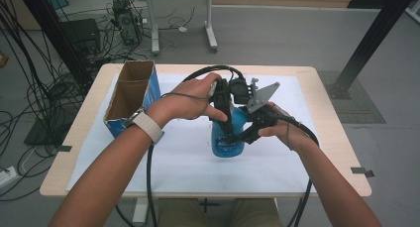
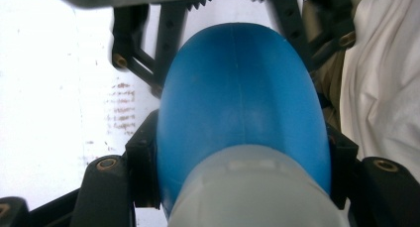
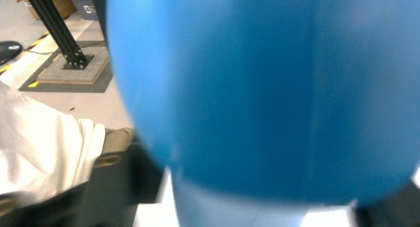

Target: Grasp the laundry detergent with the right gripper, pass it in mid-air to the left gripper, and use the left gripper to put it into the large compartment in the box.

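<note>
Left claw [image 1: 224,119] grasps the one blue bottle [image 1: 225,138]; right claw [image 1: 247,135], released, flanks it beside one cardboard box [image 1: 130,95].

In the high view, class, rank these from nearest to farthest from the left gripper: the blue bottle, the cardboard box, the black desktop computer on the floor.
1. Blue bottle: held by the left gripper.
2. Cardboard box: table's left end.
3. Black desktop computer: floor beyond the table.

Lab/test bay, not a home: bare grey concrete floor [image 1: 277,33], tangled black cables [image 1: 29,88] far left, black aluminium extrusion frame post [image 1: 369,38] bolted down far right, pale wooden tabletop [image 1: 327,118] under a white sheet [image 1: 178,162].
</note>
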`<action>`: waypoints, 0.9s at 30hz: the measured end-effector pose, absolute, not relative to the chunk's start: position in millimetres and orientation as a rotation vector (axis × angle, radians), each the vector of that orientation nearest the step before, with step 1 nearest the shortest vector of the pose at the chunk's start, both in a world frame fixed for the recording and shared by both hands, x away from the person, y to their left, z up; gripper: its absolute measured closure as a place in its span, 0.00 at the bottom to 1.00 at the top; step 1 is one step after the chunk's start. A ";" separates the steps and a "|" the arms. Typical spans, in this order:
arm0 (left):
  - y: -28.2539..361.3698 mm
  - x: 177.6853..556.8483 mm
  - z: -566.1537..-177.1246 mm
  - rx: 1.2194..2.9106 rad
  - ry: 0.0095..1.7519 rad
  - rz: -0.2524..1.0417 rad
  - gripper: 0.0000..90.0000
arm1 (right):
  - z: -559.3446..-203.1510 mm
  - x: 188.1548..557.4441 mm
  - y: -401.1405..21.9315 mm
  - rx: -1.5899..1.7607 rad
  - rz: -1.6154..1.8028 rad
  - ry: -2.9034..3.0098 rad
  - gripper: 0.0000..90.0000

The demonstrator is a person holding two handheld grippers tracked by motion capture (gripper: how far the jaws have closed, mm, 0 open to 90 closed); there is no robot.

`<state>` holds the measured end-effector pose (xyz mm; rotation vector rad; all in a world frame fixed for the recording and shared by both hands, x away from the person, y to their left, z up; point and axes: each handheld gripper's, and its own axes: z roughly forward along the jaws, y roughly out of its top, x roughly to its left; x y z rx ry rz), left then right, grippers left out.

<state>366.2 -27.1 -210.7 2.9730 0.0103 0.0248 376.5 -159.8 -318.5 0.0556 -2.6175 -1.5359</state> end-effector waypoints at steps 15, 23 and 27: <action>-6.5 373.0 -209.9 2.966 0.143 0.061 0.42 | -319.4 381.0 -213.9 -0.218 -1.439 -2.741 0.08; 2.5 378.1 -201.9 2.950 0.270 0.121 0.41 | -311.5 381.1 -228.4 -0.232 -1.319 -2.848 0.07; 6.6 380.4 -199.6 2.940 0.339 0.144 0.41 | -310.5 381.2 -235.2 -0.245 -1.278 -2.887 0.07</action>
